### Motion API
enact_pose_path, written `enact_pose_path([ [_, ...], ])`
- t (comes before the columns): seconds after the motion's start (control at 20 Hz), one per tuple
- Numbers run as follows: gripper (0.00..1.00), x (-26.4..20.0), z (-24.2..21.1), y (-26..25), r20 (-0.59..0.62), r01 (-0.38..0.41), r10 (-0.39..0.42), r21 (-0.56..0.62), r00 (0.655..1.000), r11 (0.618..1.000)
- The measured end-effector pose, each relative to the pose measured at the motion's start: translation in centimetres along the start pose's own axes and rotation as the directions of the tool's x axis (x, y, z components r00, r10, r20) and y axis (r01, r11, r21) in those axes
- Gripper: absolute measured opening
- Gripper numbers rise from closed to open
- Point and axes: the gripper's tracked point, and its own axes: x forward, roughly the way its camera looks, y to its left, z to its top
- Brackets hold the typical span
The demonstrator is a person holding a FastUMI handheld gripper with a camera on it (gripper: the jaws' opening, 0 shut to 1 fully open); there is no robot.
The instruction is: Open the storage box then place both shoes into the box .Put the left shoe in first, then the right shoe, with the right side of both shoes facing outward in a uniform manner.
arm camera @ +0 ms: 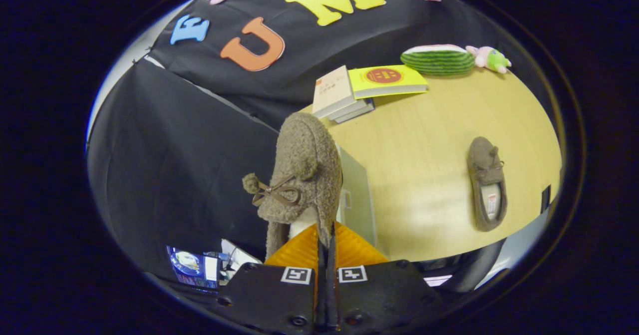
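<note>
A fuzzy brown shoe (302, 175) with a bow and pompom hangs in the air just ahead of my fingers, toe pointing away. My gripper (325, 242) is shut on the rim of its heel opening, both fingers pressed close together on the fabric. The shoe hangs over the left edge of the light wooden table (424, 140). A second matching brown shoe (486, 182) lies flat on the table well to the right, opening up. A grey-green flat panel (355, 195), perhaps part of the storage box, shows right behind the held shoe; the rest of it is hidden.
Stacked books (342, 95) and a yellow book (387, 80) lie at the table's far side. A green striped plush (438, 59) and a small pink-green plush toy (491, 59) sit at the back right. Black cloth walls stand left and behind.
</note>
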Motion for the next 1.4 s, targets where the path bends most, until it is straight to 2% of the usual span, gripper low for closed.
enact_pose_path([
  [0.35,0.06,8.7,-1.9,6.2,-0.048,0.030,-0.029,0.017,0.998,0.999],
  [0.55,0.06,13.6,-3.7,4.9,-0.085,0.099,-0.097,0.029,0.992,0.995],
  [0.8,0.06,16.7,-5.2,3.4,-0.120,0.157,-0.147,0.085,0.982,0.984],
  [1.05,0.08,17.9,-6.1,3.8,-0.143,0.149,-0.135,0.087,0.980,0.985],
  [1.3,0.30,17.2,-4.6,4.8,-0.078,0.110,-0.106,0.051,0.991,0.993],
  [1.35,0.40,16.8,-4.3,4.9,-0.062,0.112,-0.111,0.019,0.992,0.994],
  [1.4,0.46,16.4,-4.1,4.8,-0.043,0.119,-0.119,-0.018,0.992,0.993],
])
